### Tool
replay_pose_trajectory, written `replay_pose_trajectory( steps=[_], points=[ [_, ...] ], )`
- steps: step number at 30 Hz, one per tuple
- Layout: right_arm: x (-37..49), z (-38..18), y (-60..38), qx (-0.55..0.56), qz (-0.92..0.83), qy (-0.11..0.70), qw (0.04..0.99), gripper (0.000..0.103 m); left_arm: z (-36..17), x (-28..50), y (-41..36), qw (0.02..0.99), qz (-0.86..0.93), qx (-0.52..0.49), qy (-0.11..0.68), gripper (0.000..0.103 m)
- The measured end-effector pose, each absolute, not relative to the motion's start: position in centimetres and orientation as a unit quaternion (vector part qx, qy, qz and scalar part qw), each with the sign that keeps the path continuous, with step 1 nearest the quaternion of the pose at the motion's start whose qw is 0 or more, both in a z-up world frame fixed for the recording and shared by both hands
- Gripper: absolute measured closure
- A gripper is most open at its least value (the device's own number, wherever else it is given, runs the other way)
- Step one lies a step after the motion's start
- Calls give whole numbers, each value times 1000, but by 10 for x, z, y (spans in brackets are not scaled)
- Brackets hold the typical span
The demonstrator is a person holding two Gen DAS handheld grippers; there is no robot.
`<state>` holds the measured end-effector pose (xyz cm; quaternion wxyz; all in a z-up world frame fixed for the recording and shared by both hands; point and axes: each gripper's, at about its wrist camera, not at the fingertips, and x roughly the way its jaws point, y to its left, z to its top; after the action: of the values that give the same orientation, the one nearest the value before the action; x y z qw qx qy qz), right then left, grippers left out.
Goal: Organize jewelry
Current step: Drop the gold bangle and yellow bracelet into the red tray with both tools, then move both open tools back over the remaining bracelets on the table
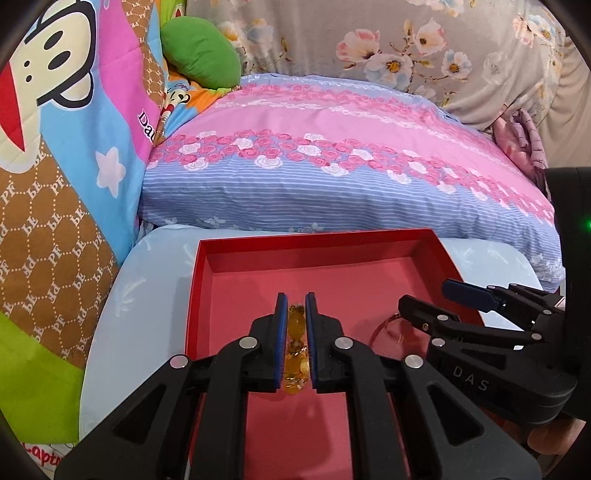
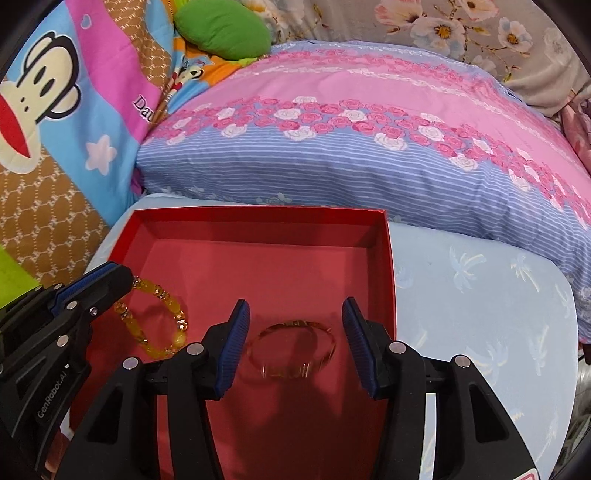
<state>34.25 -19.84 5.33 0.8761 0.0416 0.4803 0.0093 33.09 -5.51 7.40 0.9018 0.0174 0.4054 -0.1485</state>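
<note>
Your left gripper (image 1: pixel 295 306) is clamped almost fully closed on the yellow bead bracelet (image 1: pixel 296 345), which sits edge-on between the blue pads over the red box (image 1: pixel 448 258). From the left wrist view you see only a narrow strip of beads. The right wrist view shows the same bracelet as a full loop (image 2: pixel 157 317), hanging from the left gripper's tip (image 2: pixel 123 277) at about 9 o'clock, above the box floor.

Your right gripper (image 2: pixel 291 314) stands roughly half open. The thin gold bangle (image 2: pixel 291 349) appears between its fingers in the right wrist view, blurred, with clear gaps to both pads; whether it rests on the box floor you cannot tell. The left wrist view shows only a short arc of that bangle (image 1: pixel 384 325) at about 3 o'clock, behind the right gripper's near finger (image 1: pixel 424 314).

The box sits on a pale blue printed surface (image 2: pixel 480 295). A pink and blue rose-print pillow (image 1: pixel 332 155) lies beyond it at 12 o'clock, a cartoon monkey quilt (image 1: pixel 74 129) at 10 o'clock, and a green cushion (image 2: pixel 221 29) at 11 o'clock.
</note>
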Motion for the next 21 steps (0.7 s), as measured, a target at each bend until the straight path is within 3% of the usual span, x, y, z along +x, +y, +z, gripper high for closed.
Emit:
replay_pose_trajectory(
  steps=[3,5,7,8,21],
  points=[
    [348,49,-198,40,6,483,875,52,72,337,-56,903,-140,24,405,89],
    [348,48,-199,40,2,483,875,51,71,336,-55,906,-129,27,401,66],
    [345,49,-199,43,2,481,876,47,73,335,-53,911,-116,28,394,50],
    [343,50,-200,44,1,479,877,45,74,333,-53,914,-113,31,390,48],
    [271,92,-206,55,7,442,896,41,103,277,-25,920,-107,24,375,44]
  ],
)
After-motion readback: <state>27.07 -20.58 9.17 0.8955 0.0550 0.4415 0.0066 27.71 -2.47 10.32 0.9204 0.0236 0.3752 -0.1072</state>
